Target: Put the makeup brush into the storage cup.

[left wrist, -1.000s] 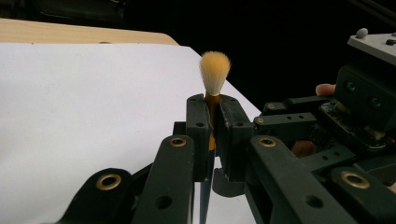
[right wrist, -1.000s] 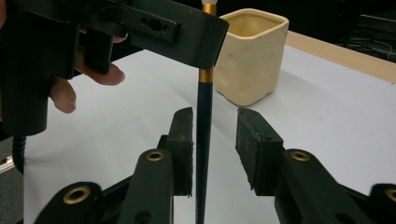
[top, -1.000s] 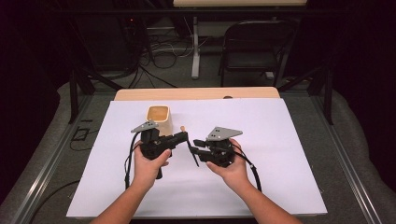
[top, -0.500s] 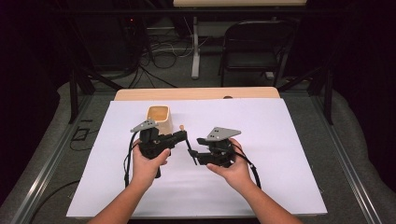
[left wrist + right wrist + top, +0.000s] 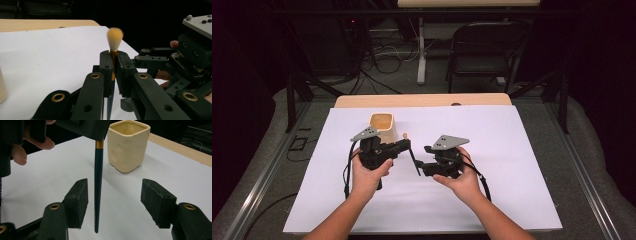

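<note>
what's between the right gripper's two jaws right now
In the right gripper view, the brush handle hangs between the right gripper jaws, which have just been opening, untouched.

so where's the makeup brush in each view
High view: the makeup brush is mid-sheet, clamped in the left gripper, handle angling down toward the right gripper.
Left gripper view: centre, its tan bristle tuft standing above the jaws.
Right gripper view: its dark handle hangs between the open jaws.
Shared landmark: the cream square cup.
</note>
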Available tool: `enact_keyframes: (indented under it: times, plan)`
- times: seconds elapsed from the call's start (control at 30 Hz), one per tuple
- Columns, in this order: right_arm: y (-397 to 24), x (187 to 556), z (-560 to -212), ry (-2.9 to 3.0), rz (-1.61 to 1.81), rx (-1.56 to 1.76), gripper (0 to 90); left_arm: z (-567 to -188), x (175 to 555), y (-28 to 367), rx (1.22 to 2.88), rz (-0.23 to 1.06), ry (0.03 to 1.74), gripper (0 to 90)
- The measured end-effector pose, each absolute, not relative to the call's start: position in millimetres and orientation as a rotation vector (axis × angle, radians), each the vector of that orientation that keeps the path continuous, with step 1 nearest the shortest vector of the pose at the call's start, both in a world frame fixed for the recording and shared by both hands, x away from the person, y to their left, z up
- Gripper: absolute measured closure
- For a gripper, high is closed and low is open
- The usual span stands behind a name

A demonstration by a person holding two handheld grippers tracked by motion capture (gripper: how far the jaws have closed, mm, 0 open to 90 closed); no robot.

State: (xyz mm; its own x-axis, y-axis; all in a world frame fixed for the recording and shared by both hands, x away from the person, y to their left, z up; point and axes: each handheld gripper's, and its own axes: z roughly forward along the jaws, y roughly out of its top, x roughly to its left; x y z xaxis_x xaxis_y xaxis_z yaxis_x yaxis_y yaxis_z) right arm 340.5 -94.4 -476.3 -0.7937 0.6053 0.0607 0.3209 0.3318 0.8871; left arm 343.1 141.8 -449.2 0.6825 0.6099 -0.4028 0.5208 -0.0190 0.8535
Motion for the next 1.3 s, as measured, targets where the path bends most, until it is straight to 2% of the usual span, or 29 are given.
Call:
enact_keyframes:
  times: [0.63, 1.3]
  plan:
    - [-104, 339, -472, 2.317, 1.380, 0.817, 38.1, -443, 342, 152, 1.678, 0.130, 0.939, 83.8]
    - [-119, 338, -469, 2.296, 1.360, 0.850, 38.2, -424, 339, 165, 1.723, 0.236, 0.921, 83.8]
